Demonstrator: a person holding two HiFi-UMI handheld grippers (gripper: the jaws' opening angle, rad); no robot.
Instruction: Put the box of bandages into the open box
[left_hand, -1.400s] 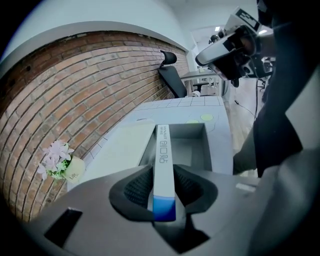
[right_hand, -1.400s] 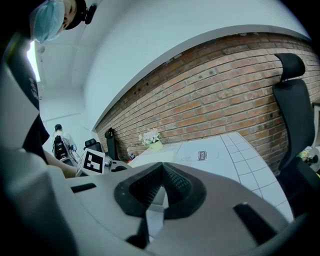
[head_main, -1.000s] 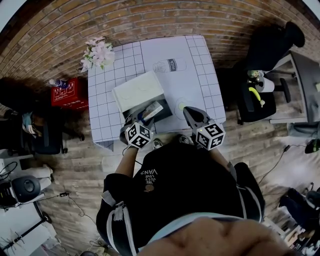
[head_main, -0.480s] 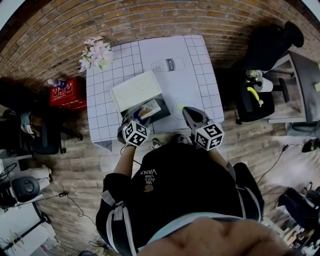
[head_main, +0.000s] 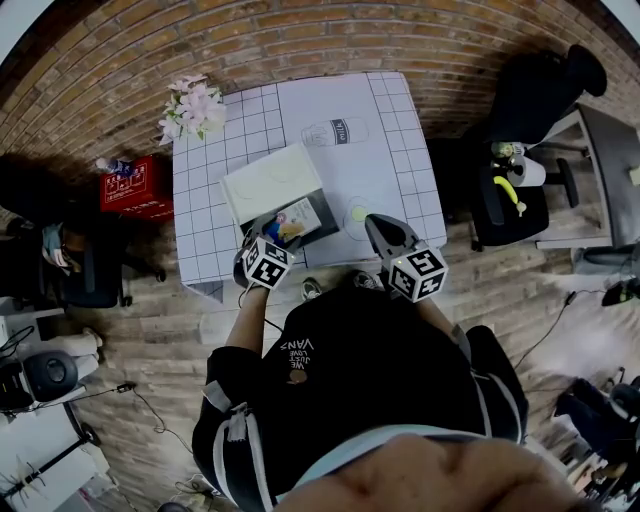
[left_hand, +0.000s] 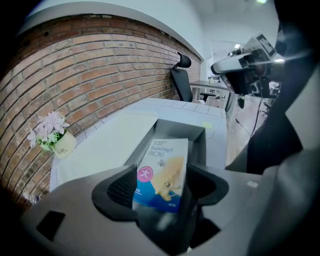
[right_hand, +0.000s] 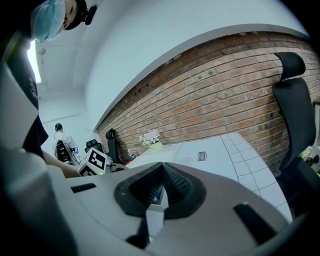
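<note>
The table (head_main: 400, 150) wears a white grid cloth. The open box (left_hand: 180, 129) stands near its front edge, white lid swung back. The left gripper (left_hand: 164, 186) points down into it; its jaws have just been opening and now stand wide apart. The right gripper (right_hand: 161, 175) hangs beside it, jaws together on nothing. The box of bandages (left_hand: 162, 167) lies inside the open box, between the left jaws.
</note>
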